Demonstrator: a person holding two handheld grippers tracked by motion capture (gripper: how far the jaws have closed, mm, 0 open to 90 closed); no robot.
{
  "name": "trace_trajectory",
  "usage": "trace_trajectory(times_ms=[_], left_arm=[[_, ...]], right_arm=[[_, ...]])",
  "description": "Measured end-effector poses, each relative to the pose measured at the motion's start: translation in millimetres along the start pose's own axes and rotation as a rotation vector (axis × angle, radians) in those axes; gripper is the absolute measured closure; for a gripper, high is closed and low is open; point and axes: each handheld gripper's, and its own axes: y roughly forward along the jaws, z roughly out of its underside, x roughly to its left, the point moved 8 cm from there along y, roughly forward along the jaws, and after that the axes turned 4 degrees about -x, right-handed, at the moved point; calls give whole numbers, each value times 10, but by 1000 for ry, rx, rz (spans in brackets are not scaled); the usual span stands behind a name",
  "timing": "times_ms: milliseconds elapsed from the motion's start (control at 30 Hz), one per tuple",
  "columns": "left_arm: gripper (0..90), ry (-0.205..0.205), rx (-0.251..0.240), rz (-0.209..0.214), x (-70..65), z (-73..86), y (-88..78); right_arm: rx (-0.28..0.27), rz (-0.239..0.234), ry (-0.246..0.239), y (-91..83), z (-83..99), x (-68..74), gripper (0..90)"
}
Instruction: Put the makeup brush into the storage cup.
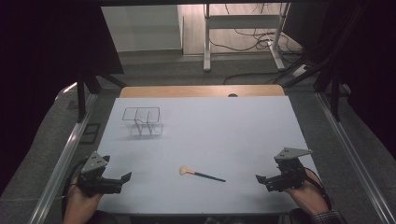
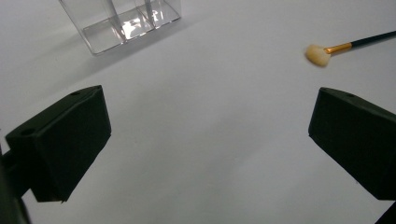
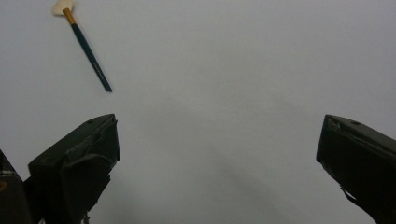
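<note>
One left gripper (image 1: 122, 181) lies low at the worktop's (image 1: 224, 126) near-left corner, fingers spread wide, grasping nothing. One clear organizer (image 1: 144, 121) stands far left. One brush (image 1: 201, 174) lies flat between the grippers, bristles leftward. One right gripper (image 1: 261, 179) mirrors it at near-right, fingers released, empty.
</note>
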Motion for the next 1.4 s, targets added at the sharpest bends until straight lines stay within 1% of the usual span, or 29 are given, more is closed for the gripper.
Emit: trace_trajectory(times_ms=[100, 167, 233, 400, 467, 667, 933, 1067, 1133, 1300, 1400], left_arm=[[0, 2, 5, 1, 4, 10, 2], [0, 4, 9, 0, 8, 17, 8], [0, 3, 9, 1, 13, 19, 9], [0, -2, 8, -2, 24, 24, 7], [0, -7, 7, 1, 25, 26, 8], [0, -4, 13, 3, 22, 36, 14], [0, -7, 11, 7, 21, 32, 12], [0, -11, 15, 11, 12, 33, 13], [0, -8, 18, 12, 8, 34, 14], [0, 1, 25, 9, 5, 37, 21], [0, 4, 27, 6, 5, 40, 23]], right_arm=[[8, 3, -11, 8, -2, 5, 0], [14, 13, -24, 12, -6, 3, 0], [12, 33, -39, 1, -33, 7, 0], [8, 47, -53, -7, -66, 11, 0], [11, 45, -56, -3, -70, 14, 0], [20, 38, -67, 12, -89, 34, 0], [30, 21, -72, 52, -147, 97, 0], [35, 19, -92, 73, -191, 127, 0], [41, 25, -107, 89, -208, 135, 0], [67, 26, -102, 128, -218, 152, 0], [72, 24, -101, 140, -224, 163, 0]])
